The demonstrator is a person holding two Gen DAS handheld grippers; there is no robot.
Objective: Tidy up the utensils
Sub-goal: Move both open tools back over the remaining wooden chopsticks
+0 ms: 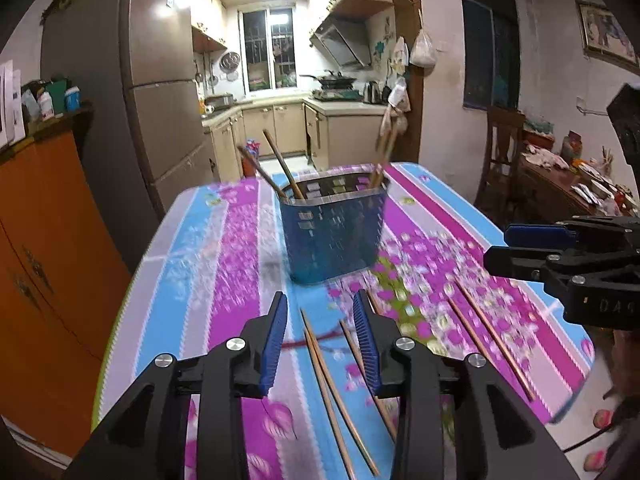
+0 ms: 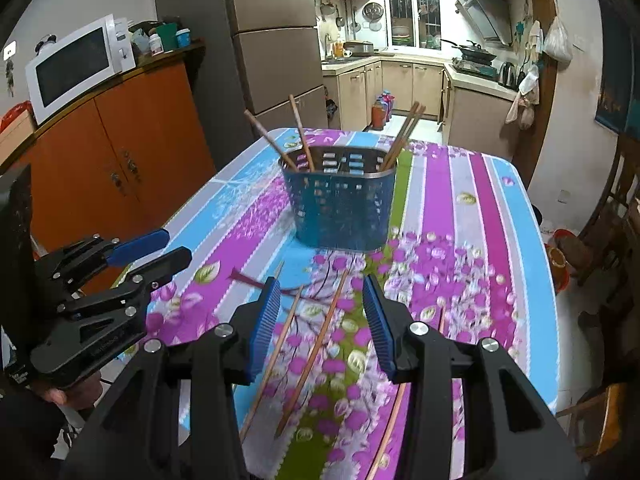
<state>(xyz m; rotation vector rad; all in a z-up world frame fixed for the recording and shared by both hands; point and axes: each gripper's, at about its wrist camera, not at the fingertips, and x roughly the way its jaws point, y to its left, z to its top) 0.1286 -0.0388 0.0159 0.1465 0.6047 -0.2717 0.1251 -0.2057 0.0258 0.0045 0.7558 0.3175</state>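
Note:
A blue perforated utensil basket (image 1: pixel 334 232) (image 2: pixel 342 208) stands mid-table with several wooden chopsticks (image 1: pixel 282 168) (image 2: pixel 300 132) leaning in it at both ends. Loose chopsticks (image 1: pixel 332 392) (image 2: pixel 310 356) lie on the flowered tablecloth (image 1: pixel 236 256) (image 2: pixel 452 216) in front of the basket. My left gripper (image 1: pixel 320 312) is open and empty, held above the loose chopsticks; it also shows at the left of the right wrist view (image 2: pixel 170 246). My right gripper (image 2: pixel 320 292) is open and empty above two chopsticks; it shows at the right of the left wrist view (image 1: pixel 496 246).
An orange cabinet (image 2: pixel 120 168) with a microwave (image 2: pixel 80 68) stands left of the table, a fridge (image 2: pixel 272 40) behind it. A wooden chair (image 1: pixel 504 148) and a cluttered side table (image 1: pixel 576 176) stand to the right. More chopsticks (image 1: pixel 492 332) lie near the table's right edge.

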